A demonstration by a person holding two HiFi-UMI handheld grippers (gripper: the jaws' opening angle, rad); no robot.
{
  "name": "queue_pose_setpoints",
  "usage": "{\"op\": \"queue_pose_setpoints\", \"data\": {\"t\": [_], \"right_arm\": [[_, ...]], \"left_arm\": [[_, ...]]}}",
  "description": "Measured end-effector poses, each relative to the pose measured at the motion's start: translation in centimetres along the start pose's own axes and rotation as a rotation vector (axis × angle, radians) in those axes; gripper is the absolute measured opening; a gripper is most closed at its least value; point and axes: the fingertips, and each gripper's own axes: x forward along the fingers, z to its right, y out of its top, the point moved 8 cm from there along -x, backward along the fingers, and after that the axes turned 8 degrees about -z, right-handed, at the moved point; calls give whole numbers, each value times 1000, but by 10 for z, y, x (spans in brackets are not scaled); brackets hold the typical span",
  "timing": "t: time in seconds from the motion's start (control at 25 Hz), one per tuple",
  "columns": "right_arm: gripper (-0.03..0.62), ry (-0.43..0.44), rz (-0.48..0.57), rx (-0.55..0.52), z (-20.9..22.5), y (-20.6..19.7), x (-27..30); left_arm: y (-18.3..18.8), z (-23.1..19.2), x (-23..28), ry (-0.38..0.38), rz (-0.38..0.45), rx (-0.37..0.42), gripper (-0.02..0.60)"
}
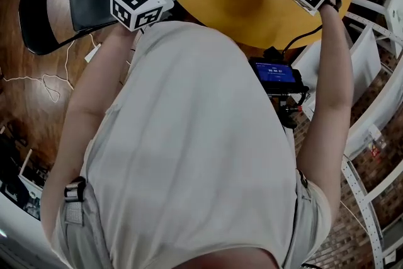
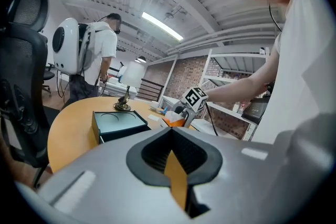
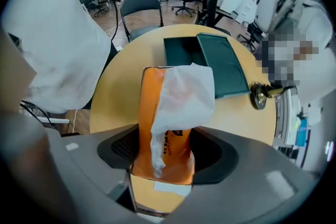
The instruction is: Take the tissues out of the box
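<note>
A: Where is the box?
B: The orange box [image 3: 151, 99] is over the round desk [image 1: 233, 3], at its far right part in the head view. It sits between the jaws of the right claw [image 3: 167, 134]. This claw points down, and its jaws are closed on the two long sides of the box.
A: Does the box rest on the desk, or is it lifted?
B: The views do not allow to tell this.
A: And the tissue?
B: One white tissue [image 3: 186, 94] comes out of the opening of the box. It hangs over the orange face and reaches down between the jaws.
A: What about the left claw?
B: The left claw [image 2: 171, 134] is closed and holds nothing. Only a thin slit between its pads shows the desk behind. It is at the near left edge of the desk, well apart from the box, and it looks across the desk toward the right claw.
A: What else is there?
B: A dark green case [image 2: 119, 122] lies on the desk, near the box but apart from it. A small brass thing [image 3: 258, 96] stands just beside the case. A black chair [image 1: 69, 3] stands at the left of the desk.
</note>
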Motion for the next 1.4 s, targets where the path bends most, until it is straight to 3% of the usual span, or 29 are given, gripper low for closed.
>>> {"op": "queue_pose_setpoints", "data": {"t": [0.24,0.4,0.6,0.72,0.8,0.96,1.12,1.28,1.4], "right_arm": [[293,53,-49,154,-5,-59,22],[293,68,5,192,-16,-71,33],[293,40,34,212,-57,-106,40],[293,37,26,208,-70,-120,51],[295,44,28,208,-73,-117,58],[295,75,151,178,-75,-87,77],[307,116,111,173,-74,-79,110],[310,115,118,163,-72,-74,109],[335,120,59,185,-77,-87,109]], "left_arm": [[9,-11,30,-90,-46,6,0],[8,-11,45,-131,-68,3,0],[11,44,55,-116,-79,73,0],[8,61,57,-106,-83,78,0],[6,63,55,-97,-90,75,0],[6,60,48,-64,-100,72,0],[1,43,42,-44,-111,48,0],[-4,38,35,-24,-113,38,0],[-2,43,36,-26,-107,46,0]]}}
